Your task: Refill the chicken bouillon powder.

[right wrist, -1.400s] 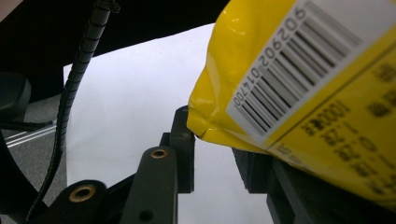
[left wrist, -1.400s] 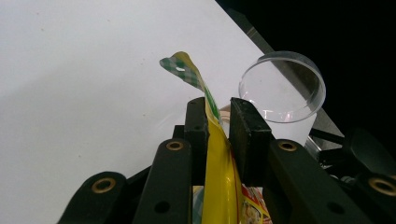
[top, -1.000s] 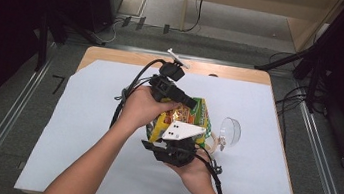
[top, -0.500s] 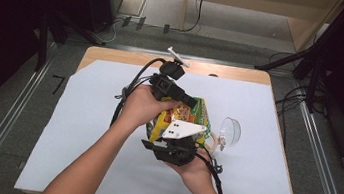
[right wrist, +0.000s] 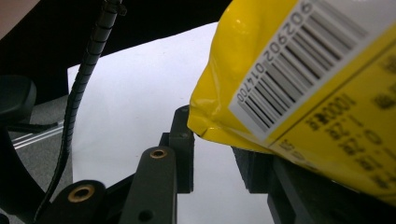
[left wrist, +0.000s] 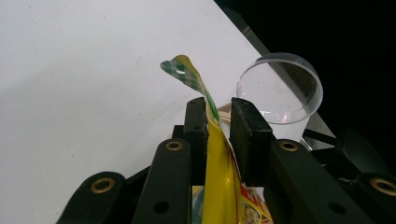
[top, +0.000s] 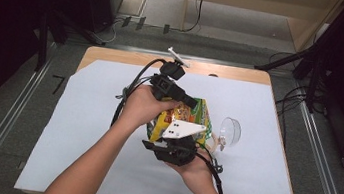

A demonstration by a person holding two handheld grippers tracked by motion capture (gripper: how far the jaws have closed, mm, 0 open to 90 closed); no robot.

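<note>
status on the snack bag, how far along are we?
Done: the yellow snack bag is lifted between both grippers above the white sheet. In hand: the left gripper has the bag's top edge between its jaws; the right gripper sits at the bag's barcode end, grip unclear. Left: the bag looks unopened, and the clear cup beside it appears empty.
</note>
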